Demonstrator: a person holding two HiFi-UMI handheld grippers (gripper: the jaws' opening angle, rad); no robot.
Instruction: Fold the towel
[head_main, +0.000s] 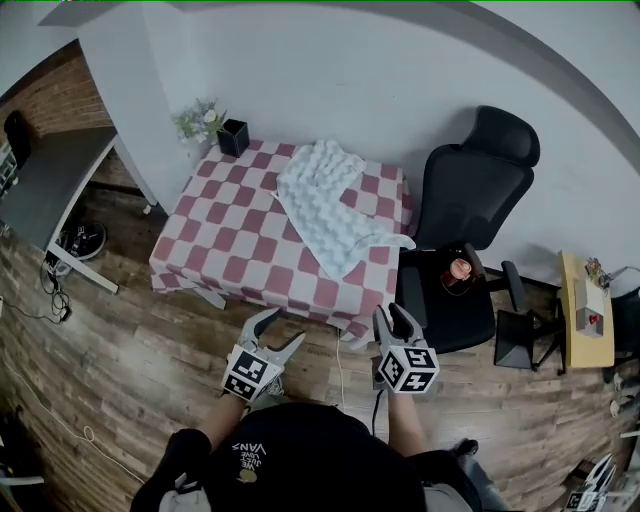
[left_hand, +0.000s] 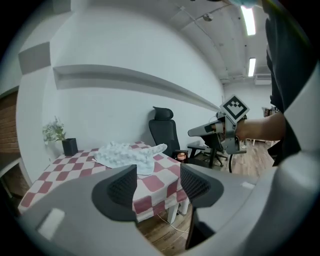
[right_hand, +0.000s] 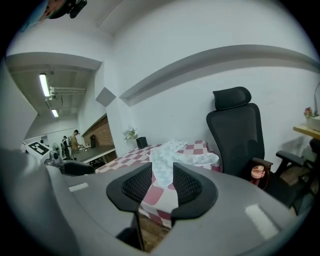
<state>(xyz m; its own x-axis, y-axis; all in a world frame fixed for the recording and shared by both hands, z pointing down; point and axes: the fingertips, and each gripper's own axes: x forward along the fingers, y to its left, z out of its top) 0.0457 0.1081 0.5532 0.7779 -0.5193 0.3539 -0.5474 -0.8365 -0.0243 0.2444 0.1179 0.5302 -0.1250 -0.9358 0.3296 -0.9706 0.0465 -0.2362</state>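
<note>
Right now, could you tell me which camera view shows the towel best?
The head view: it looks down on the whole towel, crumpled across the table, one end at the edge near the chair. The left gripper view shows the towel flat and side-on; in the right gripper view the jaws cover its near part.

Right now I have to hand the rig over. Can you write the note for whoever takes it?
Left gripper: open, empty, held over the floor short of the table.
Right gripper: open, narrower gap, empty, also short of the table.
Towel: rumpled and unfolded on the table's right half, one end reaching the edge by the chair.
Done: nothing, no fold made.
Left: reach in, take the towel, flatten it and fold it.
</note>
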